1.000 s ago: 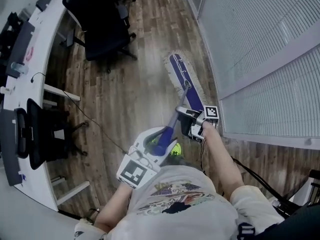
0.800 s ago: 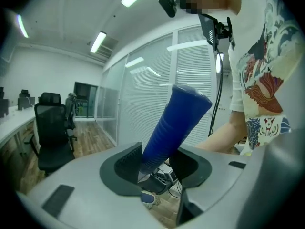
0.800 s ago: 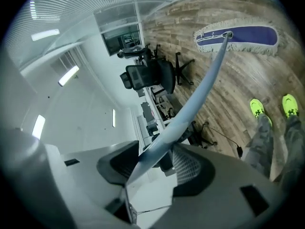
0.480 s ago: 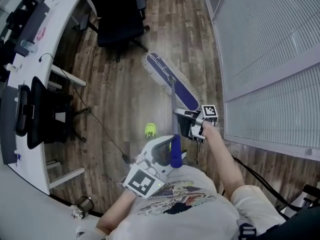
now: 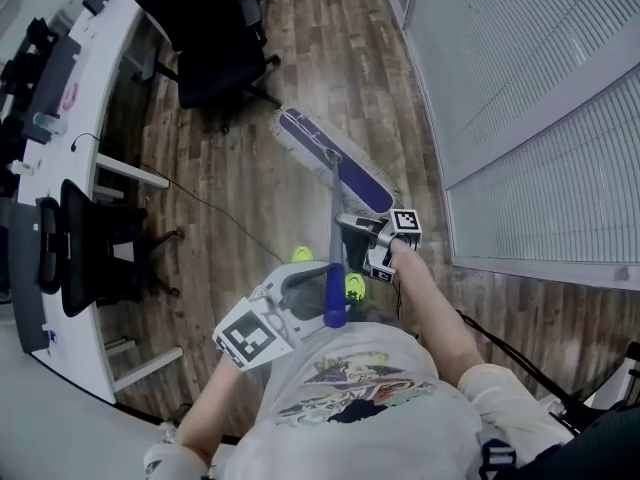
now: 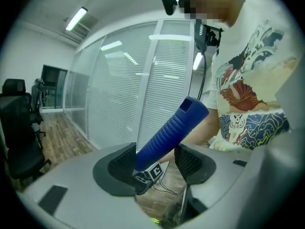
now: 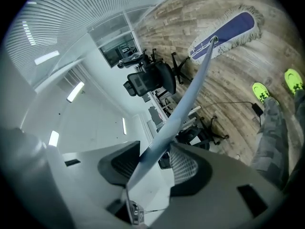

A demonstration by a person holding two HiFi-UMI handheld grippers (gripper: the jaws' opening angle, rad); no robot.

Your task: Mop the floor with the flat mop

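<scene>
My left hand-held gripper (image 6: 156,162) has just been opening. Its jaws stand wide, with the blue ribbed mop grip (image 6: 174,128) loose between them. My right hand-held gripper (image 7: 153,156) stands wide around the grey metal pole (image 7: 190,92), not clamping it. Hazard: with neither clamped, the handle may slip and the blue flat mop head (image 5: 333,158), ahead on the wooden plank floor (image 5: 250,198), may twist.

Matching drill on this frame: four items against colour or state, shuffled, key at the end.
1. mop head
2. handle grip
3. shoes
4. office chair

A. black
B. neon green
C. ribbed, solid blue
D. lying flat, pale fringed edge

Pairs: 1-D, 2-C, 3-B, 4-A
</scene>
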